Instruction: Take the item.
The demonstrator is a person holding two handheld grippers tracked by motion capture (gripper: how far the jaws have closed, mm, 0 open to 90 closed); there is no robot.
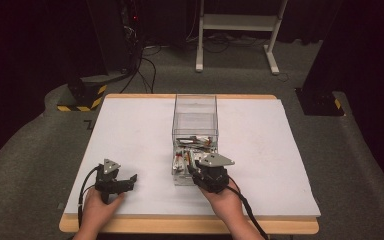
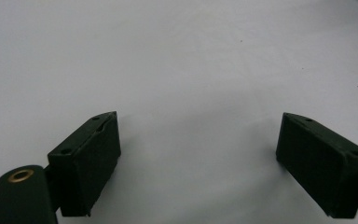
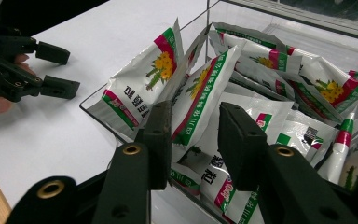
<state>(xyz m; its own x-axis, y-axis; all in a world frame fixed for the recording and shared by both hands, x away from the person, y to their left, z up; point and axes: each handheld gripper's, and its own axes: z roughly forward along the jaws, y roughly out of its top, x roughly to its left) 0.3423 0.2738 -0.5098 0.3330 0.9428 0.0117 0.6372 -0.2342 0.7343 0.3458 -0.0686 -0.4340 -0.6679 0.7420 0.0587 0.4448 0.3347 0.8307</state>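
Resting nearest the person's edge of the table (image 1: 280, 150), the left gripper (image 1: 130, 181) sits on the white surface well to the left of the clear box (image 1: 195, 120), held by the left hand (image 1: 97, 207). Its jaws stand wide apart with nothing between them; the left gripper view shows only bare white table between the two black pads (image 2: 91, 163). From the right gripper view the same gripper (image 3: 58, 70) appears off to the left of the box, jaws parted and empty.

At the near end of the clear box, the right gripper (image 1: 192, 162) is held by the right hand (image 1: 225, 197) and points into the box's contents. In the right gripper view its jaws (image 3: 193, 140) straddle one sachet (image 3: 200, 93), a silver packet with green and red bands and a yellow flower print, standing on edge at the box's near wall. The jaws are partly closed with the sachet in the gap; whether the pads press on it cannot be told.

Further inside the box lies a heap of similar sachets (image 3: 279, 70), overlapping and tilted at various angles, crowded toward the near end. The far end of the box shows bare clear walls.

Beyond the box, past the far edge of the table, a white frame stand (image 1: 237, 30) rests on the grey carpet.
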